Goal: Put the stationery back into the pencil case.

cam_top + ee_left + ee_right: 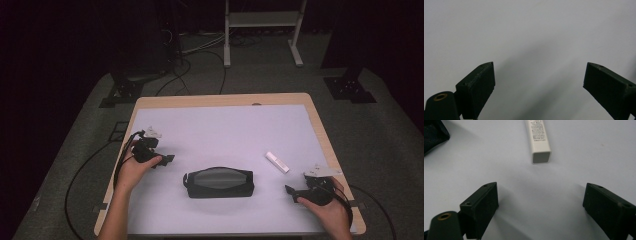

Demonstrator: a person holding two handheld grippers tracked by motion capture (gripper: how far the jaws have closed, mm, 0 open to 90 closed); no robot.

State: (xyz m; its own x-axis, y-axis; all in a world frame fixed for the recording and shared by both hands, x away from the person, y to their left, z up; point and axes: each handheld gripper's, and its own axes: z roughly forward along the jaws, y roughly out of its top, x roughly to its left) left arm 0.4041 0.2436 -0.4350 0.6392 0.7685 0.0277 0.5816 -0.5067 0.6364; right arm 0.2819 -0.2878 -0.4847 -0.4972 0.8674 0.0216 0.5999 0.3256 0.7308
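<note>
Near the front edge of the table (150, 102), midway between its two sides, lies a dark zipped pouch (218, 182), and a small white tube (276, 162) rests toward the right edge, well apart from it. We judge that the work has hardly begun: the pouch looks closed and neither thing is held, so picking up the tube, opening the pouch and putting the tube inside would all be left, if that is the aim.

Our left gripper (167, 159) sits by the left edge, its hand (131, 170) wrapped around the body, pointing across the table toward the pouch. In the left gripper view its jaws stand wide apart with nothing between them, only bare white surface ahead.

Our right gripper (290, 190) rests low near the front right corner, the hand (327, 206) behind it and the jaws aimed inward and away from us. In the right gripper view the jaws are spread wide and empty, and the tube (538, 138) lies just ahead of them, its square end facing the camera, while a corner of the pouch (432, 135) shows farther off.
</note>
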